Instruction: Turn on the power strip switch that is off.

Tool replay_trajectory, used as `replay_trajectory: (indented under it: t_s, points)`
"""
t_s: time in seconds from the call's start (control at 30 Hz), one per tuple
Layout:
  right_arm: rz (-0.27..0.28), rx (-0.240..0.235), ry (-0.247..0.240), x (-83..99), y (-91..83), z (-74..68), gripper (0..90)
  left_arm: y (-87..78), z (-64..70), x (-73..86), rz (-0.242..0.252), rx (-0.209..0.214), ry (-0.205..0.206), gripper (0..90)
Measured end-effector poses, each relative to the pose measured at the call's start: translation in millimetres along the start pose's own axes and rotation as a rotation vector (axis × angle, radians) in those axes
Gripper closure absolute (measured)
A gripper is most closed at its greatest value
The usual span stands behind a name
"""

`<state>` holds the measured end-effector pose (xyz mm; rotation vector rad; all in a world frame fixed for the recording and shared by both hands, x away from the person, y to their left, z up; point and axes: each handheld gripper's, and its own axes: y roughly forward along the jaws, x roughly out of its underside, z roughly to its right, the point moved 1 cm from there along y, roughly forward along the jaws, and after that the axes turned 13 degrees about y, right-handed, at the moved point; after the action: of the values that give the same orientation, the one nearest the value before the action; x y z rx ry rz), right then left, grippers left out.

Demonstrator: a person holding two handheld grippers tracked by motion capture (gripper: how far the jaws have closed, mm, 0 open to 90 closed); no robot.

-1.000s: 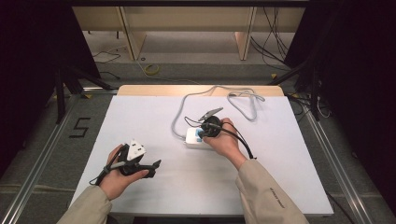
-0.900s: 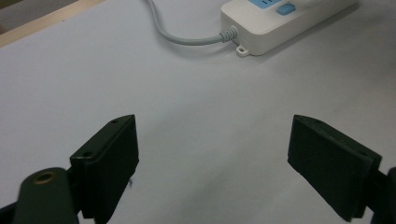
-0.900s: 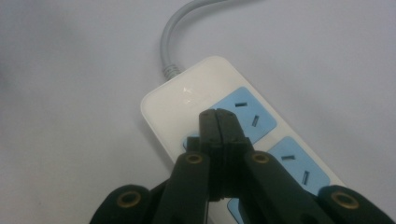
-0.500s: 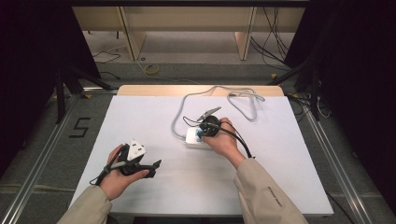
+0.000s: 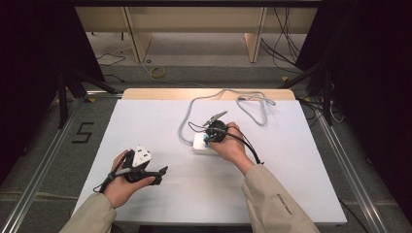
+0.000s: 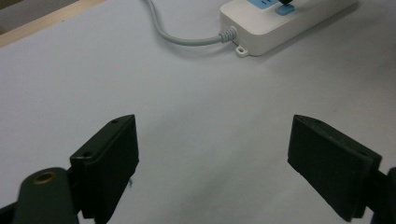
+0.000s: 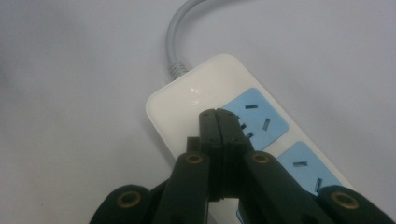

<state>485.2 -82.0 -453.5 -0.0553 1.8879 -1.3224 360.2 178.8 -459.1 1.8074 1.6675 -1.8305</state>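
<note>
While we look down from above, the big white worktop fills the middle. On it, near the centre, lies our white power strip, with its grey cord curling away toward the far edge. Our right gripper hangs right over the strip's cord end, beside a blue socket; its jaws are pressed together with nothing between them. Our left gripper sits well apart, nearer us, jaws wide with only bare worktop between.
</note>
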Motion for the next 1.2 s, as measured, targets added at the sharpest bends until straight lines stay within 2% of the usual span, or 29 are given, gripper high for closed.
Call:
replay_trajectory:
  t_s: [0.3, 1.2]
  points:
    - [-0.018, 0.002, 0.004, -0.6, 0.4, -0.8, 90.0, 0.1, 0.1, 0.0, 0.0, 0.0, -0.002, 16.0]
    - [-0.072, 0.05, -0.007, -4.4, 3.3, -6.9, 90.0, 0.4, 0.9, -0.9, -0.001, 0.003, 0.0, 16.0]
